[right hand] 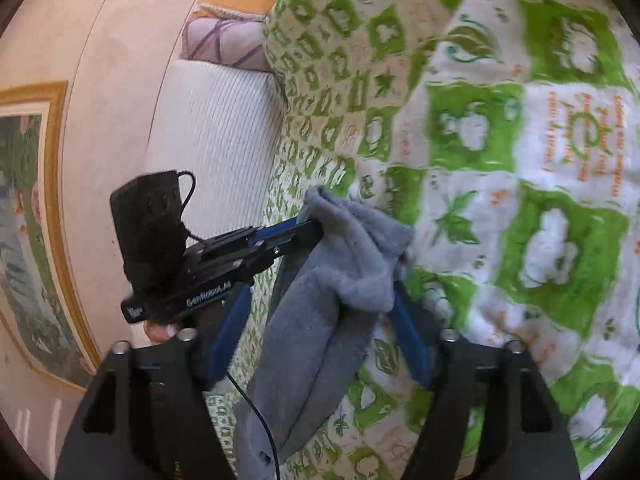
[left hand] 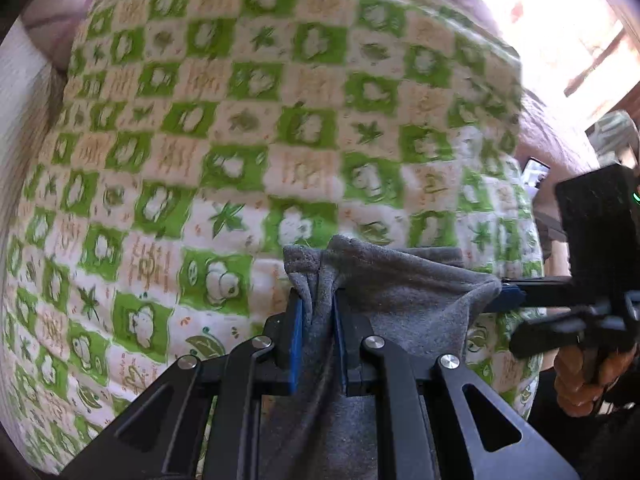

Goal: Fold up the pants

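The grey fleece pants (left hand: 400, 300) hang bunched between both grippers above the bed. My left gripper (left hand: 318, 312) is shut on one corner of the pants edge, with cloth pinched between its blue pads. My right gripper comes in from the right in the left wrist view (left hand: 504, 292) and grips the other corner. In the right wrist view the pants (right hand: 340, 264) drape between the wide-apart blue fingers (right hand: 408, 336) of my right gripper (right hand: 316, 308). The left gripper (right hand: 308, 228) holds the cloth's top edge there.
A green and white checked quilt (left hand: 240, 140) covers the bed and also shows in the right wrist view (right hand: 520, 160). A white ribbed headboard (right hand: 216, 128), a purple pillow (right hand: 224, 42) and a framed picture (right hand: 32, 220) lie to the left. A bright window (left hand: 560, 20) is at the upper right.
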`<act>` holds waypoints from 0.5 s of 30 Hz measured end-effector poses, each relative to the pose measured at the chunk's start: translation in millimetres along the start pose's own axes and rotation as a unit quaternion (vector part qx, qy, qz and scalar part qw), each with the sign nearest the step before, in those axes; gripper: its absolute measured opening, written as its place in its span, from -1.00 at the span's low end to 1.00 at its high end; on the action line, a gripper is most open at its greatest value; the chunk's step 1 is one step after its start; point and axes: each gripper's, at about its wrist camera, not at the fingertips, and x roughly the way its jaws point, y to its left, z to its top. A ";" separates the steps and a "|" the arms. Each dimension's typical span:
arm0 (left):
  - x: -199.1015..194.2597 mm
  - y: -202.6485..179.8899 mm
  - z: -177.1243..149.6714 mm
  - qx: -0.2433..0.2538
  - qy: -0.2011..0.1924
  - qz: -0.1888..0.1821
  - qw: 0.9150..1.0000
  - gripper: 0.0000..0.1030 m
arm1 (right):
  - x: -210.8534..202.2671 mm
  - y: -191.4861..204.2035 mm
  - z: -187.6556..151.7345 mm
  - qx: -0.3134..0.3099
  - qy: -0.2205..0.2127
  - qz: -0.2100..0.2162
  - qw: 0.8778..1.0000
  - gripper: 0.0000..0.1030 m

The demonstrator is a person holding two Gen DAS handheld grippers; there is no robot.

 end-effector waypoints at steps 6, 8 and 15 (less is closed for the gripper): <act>11.3 5.4 1.2 -0.030 0.002 -0.011 1.000 -0.75 | 11.8 2.7 0.3 -0.040 0.020 -0.031 0.999 -0.32; 5.9 8.5 1.9 -0.031 0.002 -0.011 0.999 -0.75 | 13.7 -4.1 3.5 -0.019 0.024 0.003 1.000 -0.32; -18.6 22.3 0.9 -0.040 -0.003 0.002 0.999 -0.75 | 16.5 -3.1 3.3 -0.014 0.027 0.012 0.999 -0.68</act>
